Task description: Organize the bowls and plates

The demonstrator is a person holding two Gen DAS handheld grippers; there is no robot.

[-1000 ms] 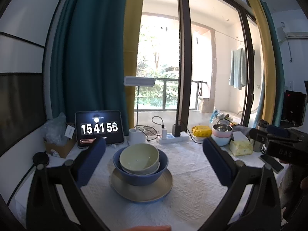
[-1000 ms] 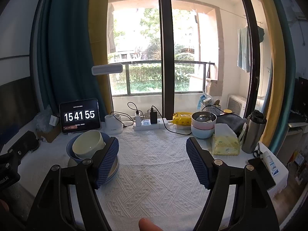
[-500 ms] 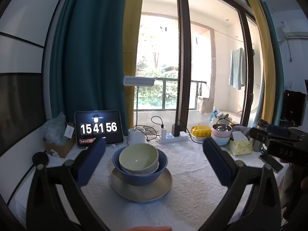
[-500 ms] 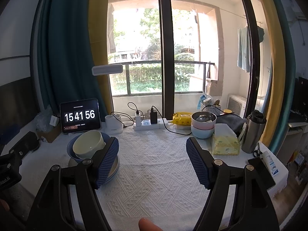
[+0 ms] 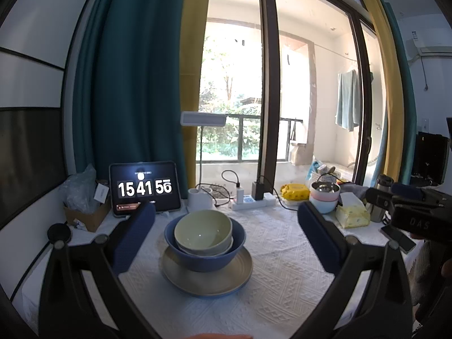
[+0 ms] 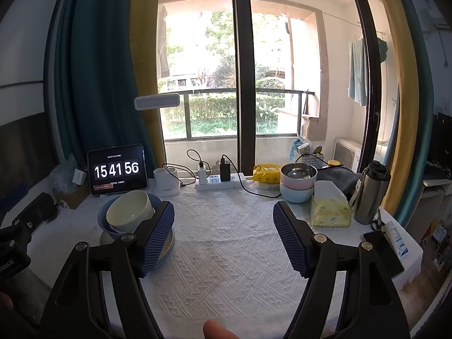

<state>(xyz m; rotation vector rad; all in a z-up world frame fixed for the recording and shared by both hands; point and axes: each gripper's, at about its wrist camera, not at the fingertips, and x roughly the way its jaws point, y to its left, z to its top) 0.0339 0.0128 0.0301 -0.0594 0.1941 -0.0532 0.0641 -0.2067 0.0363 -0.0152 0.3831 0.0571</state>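
Stack on the bench (image 5: 282,288), left of centre on the white textured cloth (image 6: 226,254): a pale green bowl (image 5: 202,231) sits nested, slightly tilted, in a blue bowl (image 5: 206,260), which rests on a tan plate (image 5: 207,279). A grey rim shows between the two bowls; whether it is a third bowl I cannot tell. Left claw (image 5: 226,231) hangs above the bench with jaws wide, the stack framed between the blue pads without contact. Right claw (image 6: 223,231) is also wide, nothing between its pads; bare cloth lies beneath it and the stack sits just beyond its left pad. Behind the stack a tablet (image 6: 116,169) shows a clock reading 15 41 56. Along the window side: white lamp base (image 6: 166,182), power strip (image 6: 217,182) with chargers plugged in, yellow packet (image 6: 267,171). Further right stand a second pair of stacked bowls (image 6: 298,183), pink over pale blue, then a tissue pack (image 6: 329,209) and a steel flask (image 6: 371,195). A fingertip (image 6: 217,329) shows at the bottom edge of the right wrist view.
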